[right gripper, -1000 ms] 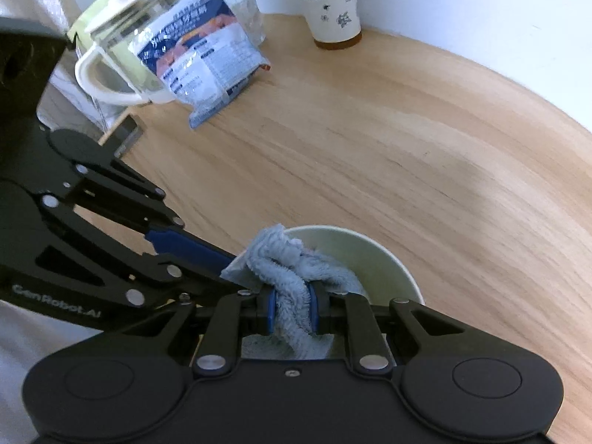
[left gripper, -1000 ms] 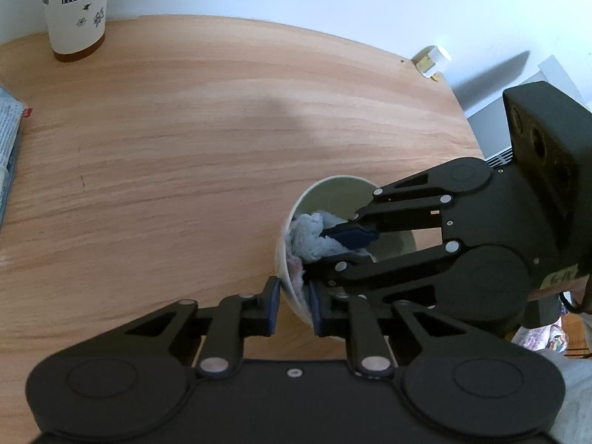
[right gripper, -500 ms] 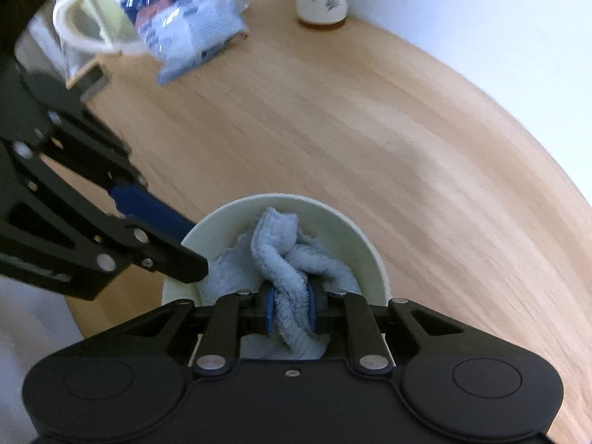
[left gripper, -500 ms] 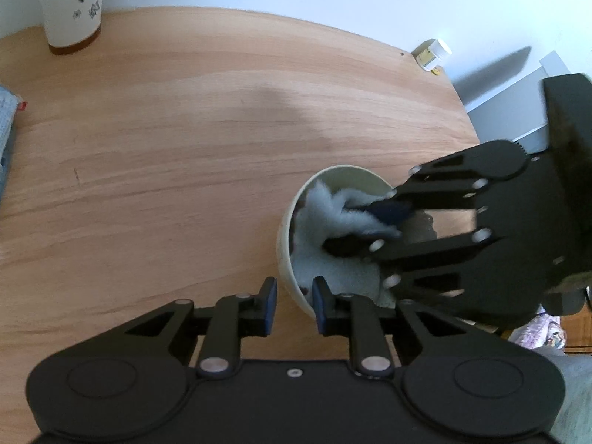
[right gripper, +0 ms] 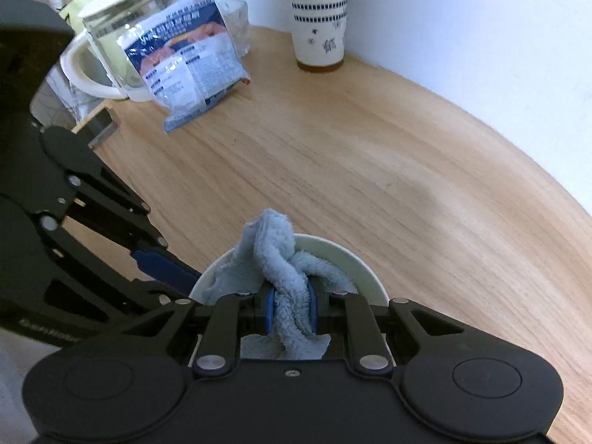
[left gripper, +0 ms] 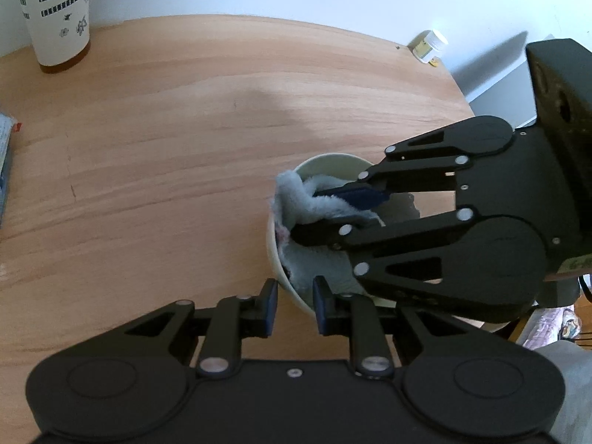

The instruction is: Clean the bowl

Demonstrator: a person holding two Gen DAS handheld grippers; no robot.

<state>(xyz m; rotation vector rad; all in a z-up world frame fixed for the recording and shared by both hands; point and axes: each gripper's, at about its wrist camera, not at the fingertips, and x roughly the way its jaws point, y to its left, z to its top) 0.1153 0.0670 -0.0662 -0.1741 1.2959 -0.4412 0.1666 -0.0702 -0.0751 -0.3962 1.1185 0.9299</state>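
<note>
Cream bowl point(left gripper: 275, 255) stuffed with cloth point(right gripper: 281, 259)

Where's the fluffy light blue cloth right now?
The fluffy light blue cloth is bunched inside the pale cream bowl on the wooden table, low and central in the right wrist view, pinched by the right claw.

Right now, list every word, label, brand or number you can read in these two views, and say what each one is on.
"GenRobot": pale lettering on the left gripper's black body, blurred and partly cut off.
Printed packet leaning on the glass kettle: blocks of small print, too blurred to read.
Patterned paper cup: only flower motifs and checkered bands, no words.
Tag on the right gripper's body: marks too blurred to read.
Small white-capped bottle: label too small to read.
</note>
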